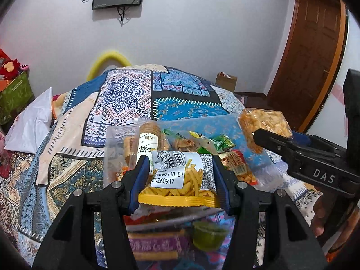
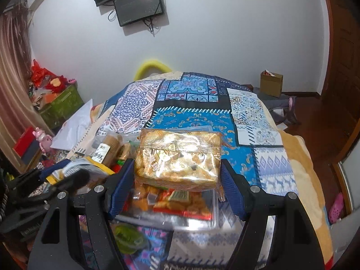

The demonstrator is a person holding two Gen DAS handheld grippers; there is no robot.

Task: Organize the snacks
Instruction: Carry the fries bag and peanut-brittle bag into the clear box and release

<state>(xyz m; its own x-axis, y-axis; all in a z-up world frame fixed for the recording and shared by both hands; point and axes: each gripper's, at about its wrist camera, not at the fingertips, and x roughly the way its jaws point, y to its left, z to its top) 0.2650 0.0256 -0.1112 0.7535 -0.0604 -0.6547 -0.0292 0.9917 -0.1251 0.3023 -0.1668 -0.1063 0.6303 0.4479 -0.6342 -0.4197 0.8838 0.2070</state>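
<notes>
Left wrist view: left gripper [image 1: 180, 175] clamps a light, crinkly yellow-edged plastic packet of fries-shaped sticks [image 1: 178, 180] by its sides; right gripper [image 2: 176, 186] likewise pinches a crushable clear golden packet of puffed snacks [image 2: 177, 157].

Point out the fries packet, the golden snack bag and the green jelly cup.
fries packet [image 1: 177, 177], left wrist view, white date label.
golden snack bag [image 2: 177, 159], right wrist view, middle of face.
green jelly cup [image 1: 208, 234], left wrist view, lid.
</notes>
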